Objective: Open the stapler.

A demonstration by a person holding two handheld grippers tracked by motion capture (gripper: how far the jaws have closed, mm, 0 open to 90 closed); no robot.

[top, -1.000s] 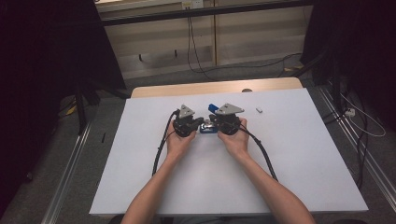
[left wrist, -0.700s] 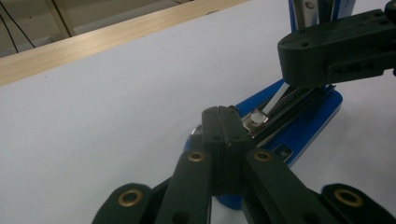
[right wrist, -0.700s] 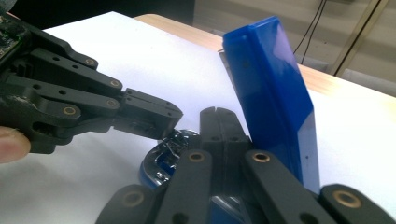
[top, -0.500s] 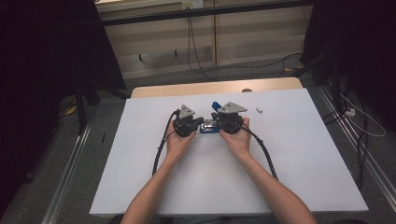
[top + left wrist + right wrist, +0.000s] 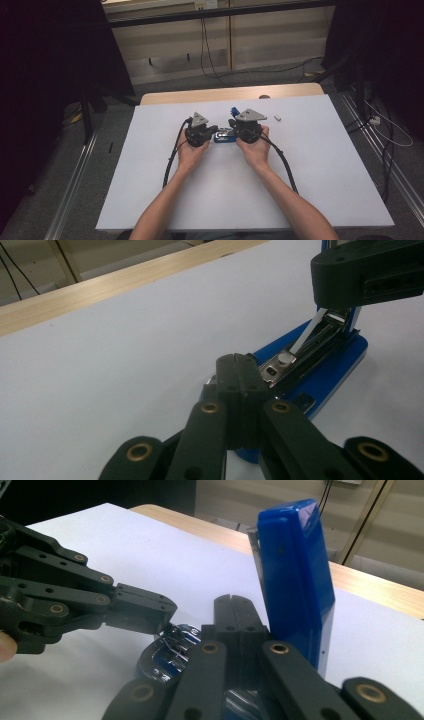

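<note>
A: How do the tools stand?

B: Both have their jaws pressed together, nothing between them. The left gripper (image 5: 214,133) lies with its tips on the front end of the stapler (image 5: 223,136), on the metal rail (image 5: 280,366). The right gripper (image 5: 233,131) rests over the rear of the same stapler, just beside the raised lid (image 5: 295,575).

A: And the stapler itself?

B: It's blue, lying on the white table (image 5: 310,165) between the two hands, a little beyond the middle. Its lid stands nearly upright, so the magazine is laid open; the base (image 5: 330,375) stays flat on the sheet.

A: Does either tool grip it?

B: No. The closed tips only touch or hover at it; whether the right one presses on the base, I cannot tell.

A: Any writing?

B: None I can read. A small white piece (image 5: 277,118) lies apart, to the right near the far edge.
</note>
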